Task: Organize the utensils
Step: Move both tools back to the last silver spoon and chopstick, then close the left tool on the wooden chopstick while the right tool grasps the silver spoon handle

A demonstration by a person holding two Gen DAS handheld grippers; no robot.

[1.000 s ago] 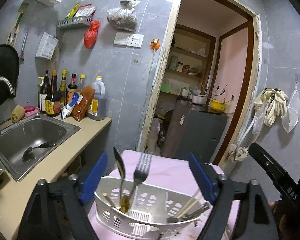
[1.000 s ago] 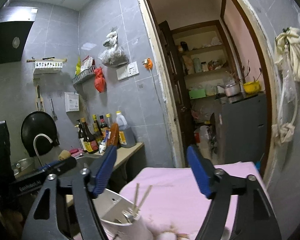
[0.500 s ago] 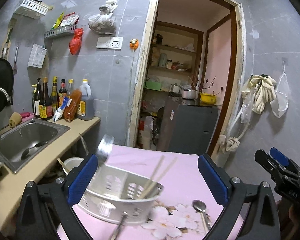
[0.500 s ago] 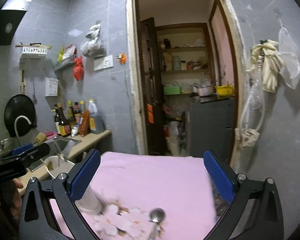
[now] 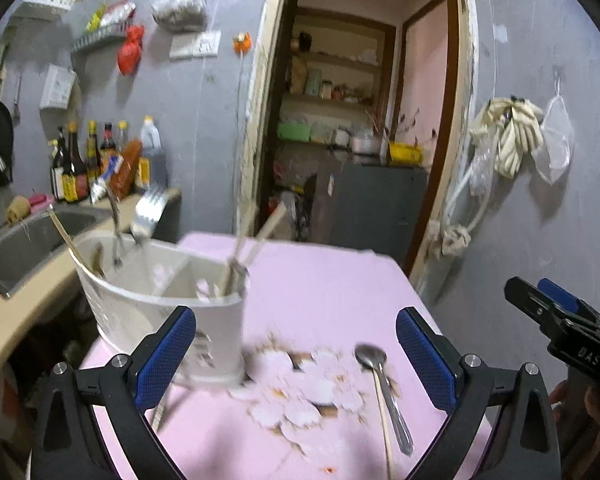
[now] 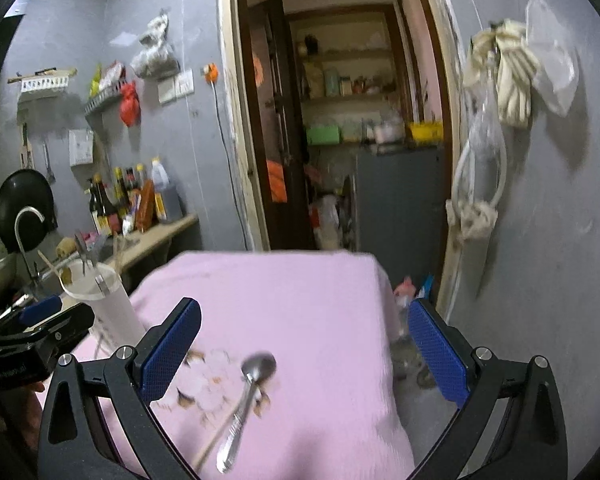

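Left wrist view, glossy metal spoon point(image 5: 382, 384), pink floral cloth point(image 5: 320, 292), white plastic caddy point(image 5: 156, 304)

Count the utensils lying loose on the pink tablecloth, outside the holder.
2: a metal spoon and a thin chopstick lie side by side right of the white holder. A blurred stick by the holder's base may be a third.

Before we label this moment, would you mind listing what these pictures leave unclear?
- Utensil holder, left wrist view: motion-blurred; its contents beyond the fork and chopsticks are unclear.
- Thin stick beside the spoon, right wrist view: its lower end sits behind the claw frame.
- Bottles on the counter: labels too small and blurred.
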